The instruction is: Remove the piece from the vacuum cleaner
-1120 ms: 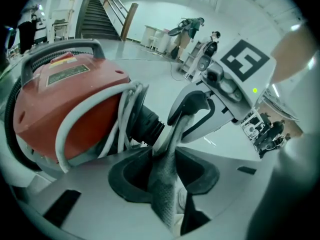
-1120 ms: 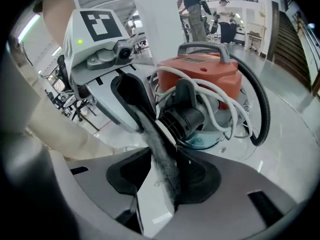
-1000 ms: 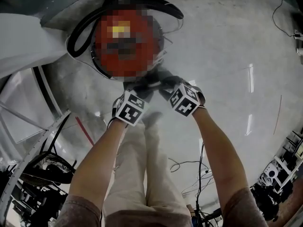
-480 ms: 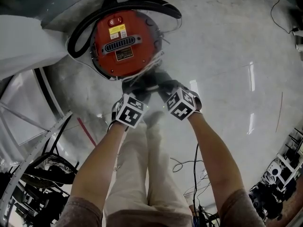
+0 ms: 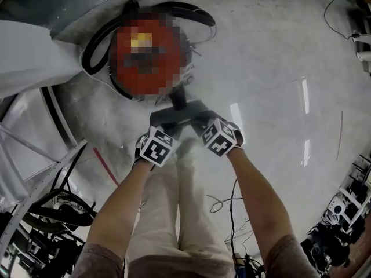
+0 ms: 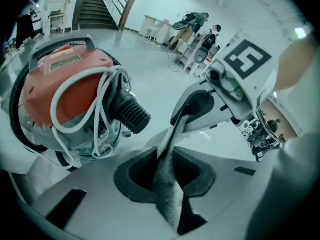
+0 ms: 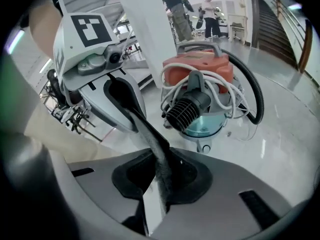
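The red vacuum cleaner (image 5: 148, 51) stands on the floor, ringed by its black hose (image 5: 174, 7). A black ribbed stub (image 6: 131, 113) sticks out of its side towards me. Below it in the head view, a thin dark textured piece (image 5: 177, 117) spans between both grippers, clear of the vacuum. My left gripper (image 5: 164, 120) and right gripper (image 5: 197, 116) pinch its two ends. Both pairs of jaws have just been closing with the piece between them. The left gripper view shows the strip (image 6: 167, 189) edge-on, running into the right gripper (image 6: 192, 109). The right gripper view shows the same strip (image 7: 157, 149).
A white cord (image 6: 107, 84) is wound round the vacuum body. A white sheet (image 5: 29, 51) and metal framing (image 5: 46, 178) lie to the left. Loose cables (image 5: 226, 204) trail behind my legs. People (image 7: 210, 9) and a staircase (image 6: 95, 4) are far off.
Both grippers have drawn back from the vacuum, downward in the head view, taking the dark piece along. The black stub between vacuum and grippers now shows.
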Demonstrator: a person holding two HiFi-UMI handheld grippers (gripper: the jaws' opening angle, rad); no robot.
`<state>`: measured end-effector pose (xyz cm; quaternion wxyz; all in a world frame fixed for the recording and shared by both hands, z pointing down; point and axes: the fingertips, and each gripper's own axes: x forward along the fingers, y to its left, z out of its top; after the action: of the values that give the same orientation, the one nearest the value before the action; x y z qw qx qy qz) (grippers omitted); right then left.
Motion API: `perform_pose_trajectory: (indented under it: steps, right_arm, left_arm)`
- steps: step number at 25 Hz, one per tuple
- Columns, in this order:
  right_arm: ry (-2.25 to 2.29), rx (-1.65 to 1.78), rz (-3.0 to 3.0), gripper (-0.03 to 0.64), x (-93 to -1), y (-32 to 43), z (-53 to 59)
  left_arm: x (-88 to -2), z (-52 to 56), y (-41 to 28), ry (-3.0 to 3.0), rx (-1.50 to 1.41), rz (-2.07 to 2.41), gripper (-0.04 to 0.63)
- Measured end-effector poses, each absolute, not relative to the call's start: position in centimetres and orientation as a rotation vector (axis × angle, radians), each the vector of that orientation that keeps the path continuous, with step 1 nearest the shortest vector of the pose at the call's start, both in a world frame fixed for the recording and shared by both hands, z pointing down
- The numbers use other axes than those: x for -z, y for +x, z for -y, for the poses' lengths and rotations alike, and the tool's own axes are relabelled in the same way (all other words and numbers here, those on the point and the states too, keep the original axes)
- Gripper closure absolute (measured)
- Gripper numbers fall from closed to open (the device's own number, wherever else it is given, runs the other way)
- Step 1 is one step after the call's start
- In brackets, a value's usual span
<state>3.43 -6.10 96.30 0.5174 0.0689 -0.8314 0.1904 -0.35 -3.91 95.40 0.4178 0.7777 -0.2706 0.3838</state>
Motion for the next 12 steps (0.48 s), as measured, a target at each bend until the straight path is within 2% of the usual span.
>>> perform_pose_trajectory:
  steps: [4, 12]
  right_arm:
    - [0.254, -0.517, 2.025, 0.563, -93.5, 3.8, 6.2]
    - [0.384, -0.550, 2.161, 0.561, -80.7, 4.5, 6.2]
  left_arm:
    - [-92.6, 4.5, -0.2, 2.006, -0.986, 0.669, 0.526]
    - [-79.5, 5.1, 0.2, 2.128, -0.991, 0.578, 0.522]
